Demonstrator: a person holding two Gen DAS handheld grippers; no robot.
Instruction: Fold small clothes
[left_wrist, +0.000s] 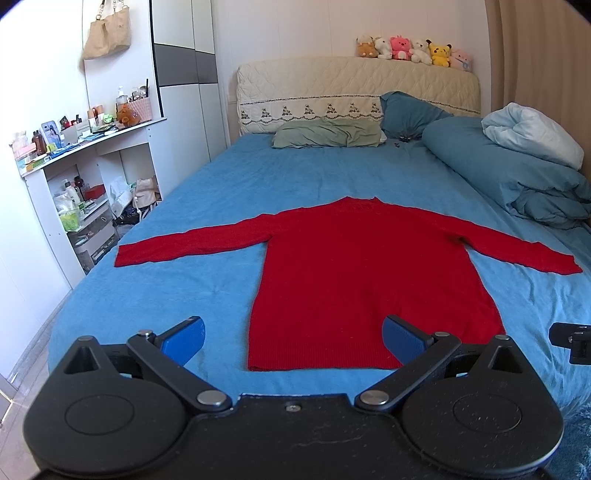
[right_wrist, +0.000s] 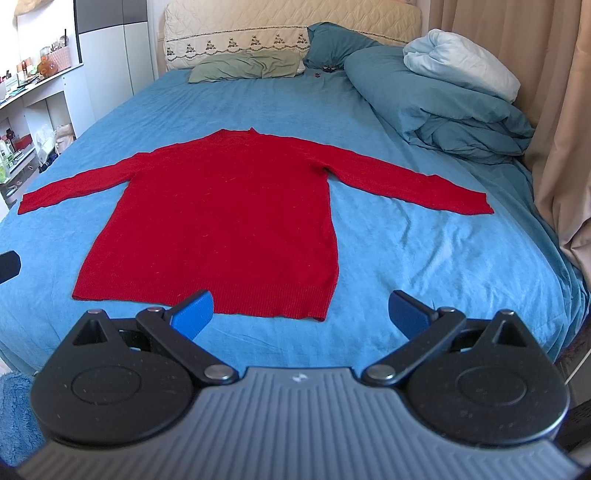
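A red long-sleeved sweater (left_wrist: 362, 273) lies flat on the blue bed sheet (left_wrist: 207, 206), sleeves spread to both sides, hem toward me. It also shows in the right wrist view (right_wrist: 225, 206). My left gripper (left_wrist: 293, 338) is open and empty, just short of the hem near its left corner. My right gripper (right_wrist: 301, 310) is open and empty, just short of the hem's right corner. The right gripper's edge shows in the left wrist view (left_wrist: 570, 339), and the left gripper's edge in the right wrist view (right_wrist: 9, 264).
Pillows (left_wrist: 328, 134) and a folded blue duvet (left_wrist: 517, 170) lie at the bed's head and right side. Plush toys (left_wrist: 413, 50) sit on the headboard. A cluttered white shelf unit (left_wrist: 85, 173) stands left of the bed. A curtain (right_wrist: 561, 110) hangs on the right.
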